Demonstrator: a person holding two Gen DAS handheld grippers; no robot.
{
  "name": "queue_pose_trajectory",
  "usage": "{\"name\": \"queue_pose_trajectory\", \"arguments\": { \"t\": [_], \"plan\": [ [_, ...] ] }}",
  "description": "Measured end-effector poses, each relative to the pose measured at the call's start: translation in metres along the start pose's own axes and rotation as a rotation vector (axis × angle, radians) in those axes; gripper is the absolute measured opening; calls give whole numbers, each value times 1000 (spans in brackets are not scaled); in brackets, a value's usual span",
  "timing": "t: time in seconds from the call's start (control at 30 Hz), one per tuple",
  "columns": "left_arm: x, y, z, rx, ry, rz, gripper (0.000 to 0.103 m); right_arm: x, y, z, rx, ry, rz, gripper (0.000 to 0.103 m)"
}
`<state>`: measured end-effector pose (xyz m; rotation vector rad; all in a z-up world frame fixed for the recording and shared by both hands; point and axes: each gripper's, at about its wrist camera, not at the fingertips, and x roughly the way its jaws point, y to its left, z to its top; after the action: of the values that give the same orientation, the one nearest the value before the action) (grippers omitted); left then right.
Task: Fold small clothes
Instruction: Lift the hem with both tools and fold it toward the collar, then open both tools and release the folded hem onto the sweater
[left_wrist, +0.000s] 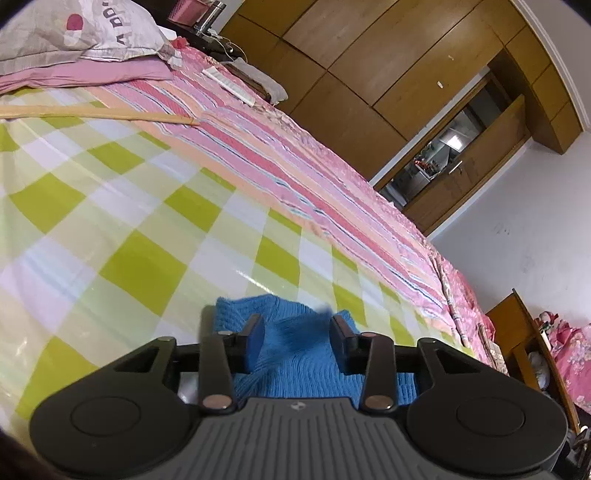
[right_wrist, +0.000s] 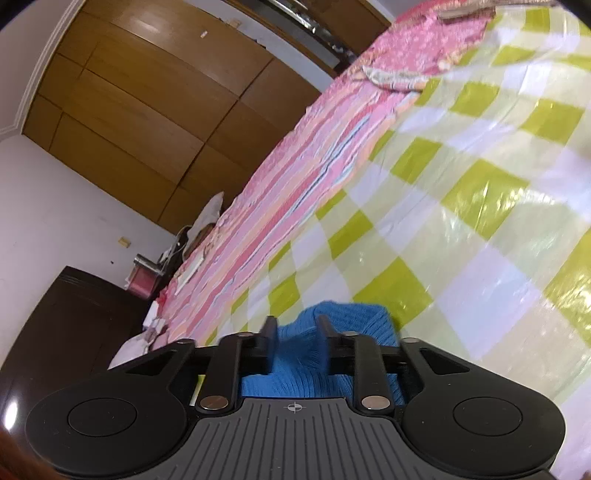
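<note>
A blue knitted garment (left_wrist: 295, 350) lies on the green-and-white checked plastic sheet (left_wrist: 147, 221) that covers the bed. In the left wrist view my left gripper (left_wrist: 297, 328) has its two fingers spread apart, with a raised fold of the blue knit between them, not clamped. In the right wrist view the blue garment (right_wrist: 332, 354) bunches between the fingers of my right gripper (right_wrist: 295, 332), which also stand apart. Most of the garment is hidden under both gripper bodies.
A pink striped bedspread (left_wrist: 314, 192) runs along the sheet's far side. A wooden stick (left_wrist: 110, 114) lies across the sheet. Pillow and bedding (left_wrist: 74, 33) at the head. Wooden wardrobes (left_wrist: 369, 74) and an open doorway (left_wrist: 443, 155) beyond; a dark cabinet (right_wrist: 66, 325) by the bed.
</note>
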<state>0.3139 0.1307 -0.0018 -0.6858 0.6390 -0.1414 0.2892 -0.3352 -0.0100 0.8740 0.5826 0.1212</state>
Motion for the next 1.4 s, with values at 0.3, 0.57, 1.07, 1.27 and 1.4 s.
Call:
{"name": "queue_pose_trajectory", "arguments": {
  "t": [0.3,0.57,1.07,1.27,1.4],
  "plan": [
    [-20,-3,-22,111,21,39,44,3,16,-19,-224,56,-112,28],
    [-18,-13,-42,247,30,90,45,13,24,-35,-348,92,-196,28],
    [-25,-22,-48,298,5,84,46,3,28,-38,-409,33,-233,34],
    [-22,-24,-53,297,14,86,47,15,30,-38,-424,76,-221,36],
    [-22,-26,-53,306,17,86,47,22,39,-42,-496,103,-246,19]
  ]
}}
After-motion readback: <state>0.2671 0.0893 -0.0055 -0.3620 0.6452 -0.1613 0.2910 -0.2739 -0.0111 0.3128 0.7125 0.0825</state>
